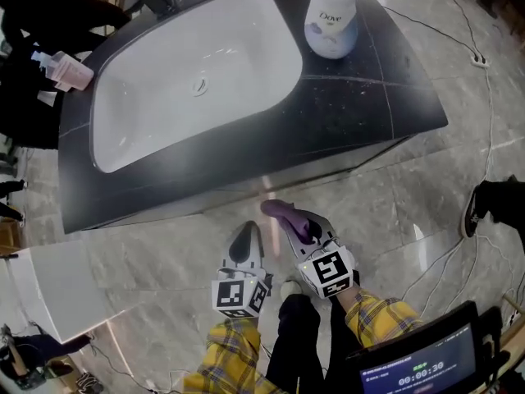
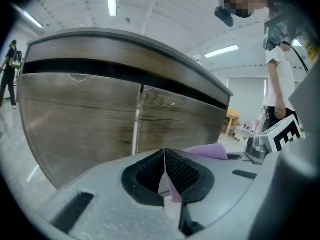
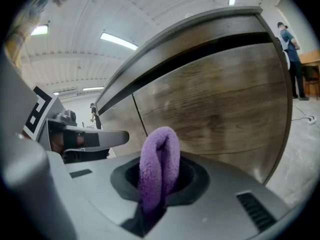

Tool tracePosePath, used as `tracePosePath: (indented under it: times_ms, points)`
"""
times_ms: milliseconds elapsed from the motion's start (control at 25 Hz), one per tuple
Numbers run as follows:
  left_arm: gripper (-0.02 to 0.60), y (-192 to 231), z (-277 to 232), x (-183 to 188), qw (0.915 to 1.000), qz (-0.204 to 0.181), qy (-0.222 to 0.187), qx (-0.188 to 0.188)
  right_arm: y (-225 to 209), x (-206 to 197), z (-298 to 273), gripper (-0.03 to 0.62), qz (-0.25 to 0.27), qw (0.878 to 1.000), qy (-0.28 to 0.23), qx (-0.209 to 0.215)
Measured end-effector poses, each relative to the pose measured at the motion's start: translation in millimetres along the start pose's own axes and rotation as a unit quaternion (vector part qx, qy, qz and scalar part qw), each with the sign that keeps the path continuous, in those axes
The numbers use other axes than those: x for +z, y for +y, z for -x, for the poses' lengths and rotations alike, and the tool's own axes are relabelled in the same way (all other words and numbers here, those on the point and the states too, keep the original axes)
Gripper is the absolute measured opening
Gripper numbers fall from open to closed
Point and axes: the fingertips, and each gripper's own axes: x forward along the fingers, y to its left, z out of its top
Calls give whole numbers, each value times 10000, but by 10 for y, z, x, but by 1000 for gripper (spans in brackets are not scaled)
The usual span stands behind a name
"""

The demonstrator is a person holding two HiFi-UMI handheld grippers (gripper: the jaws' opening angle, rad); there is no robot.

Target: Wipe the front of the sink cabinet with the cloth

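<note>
Grey marble floor point(image 1: 426, 179) surrounds the sink cabinet point(image 1: 361, 97), with cables trailing across it.

The right gripper point(image 1: 305, 230) has its fingers point(image 3: 196, 180) pinching a folded purple cloth point(image 3: 160, 159). The cloth stands up in a loop between them, near the cabinet front; whether it touches the wood can't be told. The left gripper point(image 1: 246, 235), just beside the right one, has its fingers point(image 2: 182, 171) pressed together at the tips and holds nothing.

Only the head view shows the dark bench top, the white basin point(image 1: 189, 72) and a soap bottle point(image 1: 330, 19) standing at its right. Only the gripper views show the brown wood-grain front and the vertical seam point(image 2: 136, 119) between its doors. The left gripper view also takes in a person point(image 2: 277, 79) standing at the right.
</note>
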Motion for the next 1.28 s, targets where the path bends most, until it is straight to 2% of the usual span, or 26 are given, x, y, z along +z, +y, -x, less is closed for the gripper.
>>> tracePosePath:
  times_ms: [360,680,960,1280]
  points:
    - [8,421,-118,-288,9998,50,-20,196,105,-188,-501,44,173,9996,11,211]
    - [8,501,-301,-444,9995,92,-89,293,-31,-260,-712,44,276,9993,-75,247]
    - [8,261,-464,-510,9998,21,16,184,-394,-244,-544,44,210,9997,-140,5]
    - [8,-327,-800,-466,9996,12,30,-290,-895,-171,-176,44,145,9990,-218,-351]
